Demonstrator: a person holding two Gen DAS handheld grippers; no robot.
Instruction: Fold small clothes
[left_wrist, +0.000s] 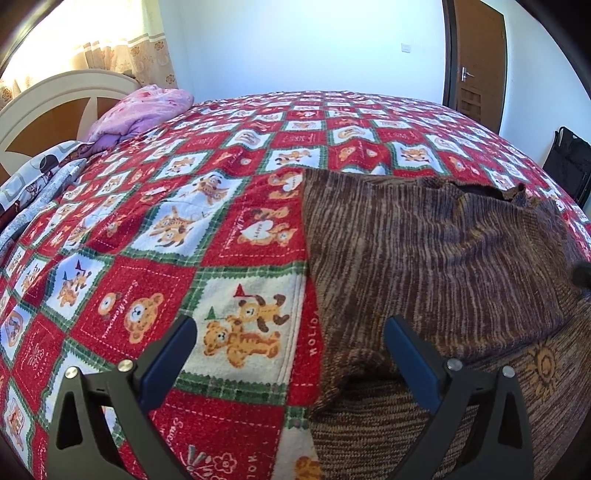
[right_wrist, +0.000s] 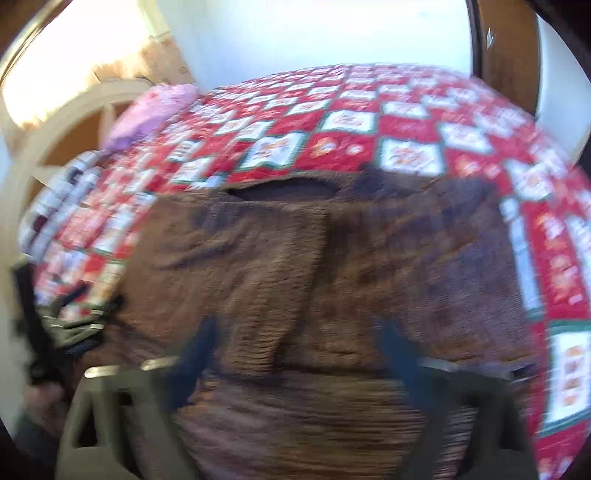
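Nearest, the left hand-held gripper (left_wrist: 291, 350) stands spread and empty at the left edge of the brown knit sweater (left_wrist: 424, 251) on the bed (left_wrist: 221, 155). The blurred right view shows the right hand-held gripper (right_wrist: 299, 354) spread above the sweater, whose neck opening (right_wrist: 284, 192) lies farther. Only the left view shows the sun motif (left_wrist: 541, 371) and the far door (left_wrist: 476, 62).

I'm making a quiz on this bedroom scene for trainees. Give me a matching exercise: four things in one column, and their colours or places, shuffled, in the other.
Things:
1. sweater
2. bedspread
3. pink quilt
4. door

Descriptions:
A. bunched up beside the headboard
B. red and white squares with teddy bears
C. brown wood, at the far right of the room
D. brown striped knit, lying on the bed

Pairs: 1-D, 2-B, 3-A, 4-C
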